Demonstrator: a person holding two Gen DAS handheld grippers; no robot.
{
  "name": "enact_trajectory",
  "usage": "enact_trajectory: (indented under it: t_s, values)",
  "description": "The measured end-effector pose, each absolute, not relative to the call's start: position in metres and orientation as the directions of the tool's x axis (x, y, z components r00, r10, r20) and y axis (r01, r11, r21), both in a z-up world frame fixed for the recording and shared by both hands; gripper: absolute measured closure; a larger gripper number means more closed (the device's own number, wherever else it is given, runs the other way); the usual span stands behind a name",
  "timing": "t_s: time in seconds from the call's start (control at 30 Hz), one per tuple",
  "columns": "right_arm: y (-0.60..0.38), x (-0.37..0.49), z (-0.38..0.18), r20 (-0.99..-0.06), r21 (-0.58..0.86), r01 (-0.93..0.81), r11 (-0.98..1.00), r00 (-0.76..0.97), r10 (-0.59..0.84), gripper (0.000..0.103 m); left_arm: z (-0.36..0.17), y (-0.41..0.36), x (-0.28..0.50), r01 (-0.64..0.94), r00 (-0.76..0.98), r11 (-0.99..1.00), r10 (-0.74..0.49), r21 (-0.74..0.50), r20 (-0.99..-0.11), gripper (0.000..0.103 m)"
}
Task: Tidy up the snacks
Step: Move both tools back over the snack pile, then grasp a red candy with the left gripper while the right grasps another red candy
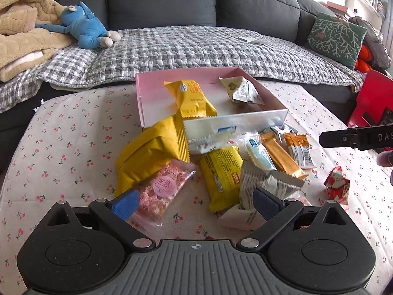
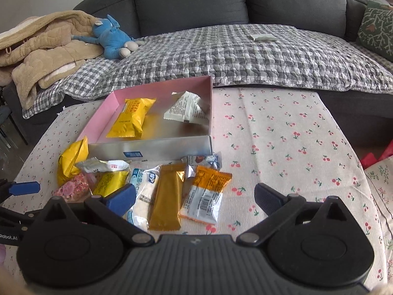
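A pink and silver box (image 1: 157, 86) (image 2: 152, 145) stands on the cherry-print table and holds a yellow packet (image 1: 190, 98) (image 2: 131, 118) and a white pyramid packet (image 1: 242, 91) (image 2: 188, 109). A pile of snacks lies in front of it: a pink packet (image 1: 162, 191), a yellow bar (image 1: 222, 174), a gold bar (image 2: 167, 196), an orange and white packet (image 2: 205, 196) and a big yellow bag (image 1: 149, 154). My left gripper (image 1: 196, 202) is open and empty over the pile. My right gripper (image 2: 195, 198) is open and empty above the gold bar.
A red patterned packet (image 1: 337, 186) lies alone at the table's right. A grey sofa with a checked blanket (image 1: 196, 46) stands behind the table, with a blue plush toy (image 1: 83, 27), a beige blanket (image 1: 22, 34) and a green cushion (image 1: 336, 36). A red object (image 1: 371, 98) is at the right.
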State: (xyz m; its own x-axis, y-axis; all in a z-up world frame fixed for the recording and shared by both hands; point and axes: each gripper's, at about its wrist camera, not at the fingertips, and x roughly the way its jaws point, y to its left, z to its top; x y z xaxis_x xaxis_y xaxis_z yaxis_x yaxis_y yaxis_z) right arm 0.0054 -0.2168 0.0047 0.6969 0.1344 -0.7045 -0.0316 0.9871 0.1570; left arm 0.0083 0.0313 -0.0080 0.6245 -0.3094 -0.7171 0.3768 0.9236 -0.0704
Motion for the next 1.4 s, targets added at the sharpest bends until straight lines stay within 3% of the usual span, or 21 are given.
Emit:
enact_trajectory:
  t_s: [0.43,0.67,0.9,1.03,1.2,1.4]
  values:
    - [-0.223,-0.007,-0.031,-0.849,0.117,0.042,0.992,0.522,0.078,0.0,-0.033,0.016,-0.009,0.525,0.463,0.85,-0.324,-0.039,-0.825,0.004]
    - [-0.222,-0.005,-0.039,-0.879,0.122,0.065,0.99,0.471,0.077,0.002,-0.042,0.014,-0.008,0.534,0.422,0.845,-0.294,-0.027,-0.858,0.006]
    - [-0.218,-0.006,-0.038,-0.884,0.093,0.049,0.994,0.464,0.06,0.007,-0.044,0.012,-0.007,0.528,0.41,0.849,-0.276,-0.021,-0.869,0.022]
    - [-0.215,-0.007,-0.036,-0.883,0.073,0.046,0.996,0.467,0.043,0.016,-0.042,0.011,-0.007,0.529,0.416,0.848,-0.277,-0.017,-0.866,0.039]
    - [-0.212,-0.008,-0.033,-0.88,0.058,0.043,0.997,0.474,0.031,0.029,-0.041,0.013,-0.007,0.522,0.432,0.853,-0.269,-0.005,-0.861,0.047]
    - [-0.204,-0.011,-0.028,-0.871,0.036,0.005,0.999,0.491,0.029,0.06,-0.039,0.013,-0.007,0.514,0.455,0.858,-0.255,0.017,-0.853,0.053]
